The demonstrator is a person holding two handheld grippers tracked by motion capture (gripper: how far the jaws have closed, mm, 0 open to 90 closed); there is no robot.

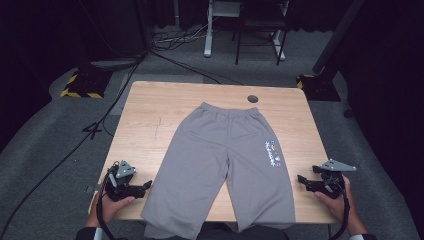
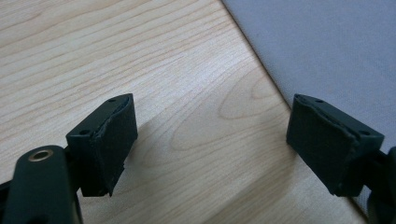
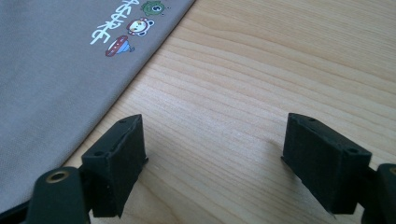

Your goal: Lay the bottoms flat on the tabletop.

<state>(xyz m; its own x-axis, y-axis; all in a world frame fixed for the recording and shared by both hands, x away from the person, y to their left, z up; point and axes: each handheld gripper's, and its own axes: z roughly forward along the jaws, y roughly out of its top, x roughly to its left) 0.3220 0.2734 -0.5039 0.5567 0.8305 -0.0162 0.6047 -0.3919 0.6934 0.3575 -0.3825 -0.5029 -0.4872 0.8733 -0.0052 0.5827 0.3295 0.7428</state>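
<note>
Grey shorts (image 1: 227, 160) flat mid tabletop (image 1: 150, 115), hems hanging over near edge; left gripper (image 1: 145, 186) & right gripper (image 1: 301, 178) flank it w/ jaws wide, empty — looks like pre-grasp for a fold; next prob. close in on leg edges.

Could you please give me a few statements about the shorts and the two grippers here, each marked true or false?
1. The grey shorts lie flat on the table, waistband at the far end. True.
2. The left gripper is shut on a leg hem. False: it is open, over bare wood beside the shorts.
3. The print sits on the leg nearer the right gripper. True.
4. The right gripper is shut. False: its fingers stand wide apart.
5. Both leg ends hang over the near edge. True.
6. The shorts are folded in half. False: both legs are spread out.
</note>
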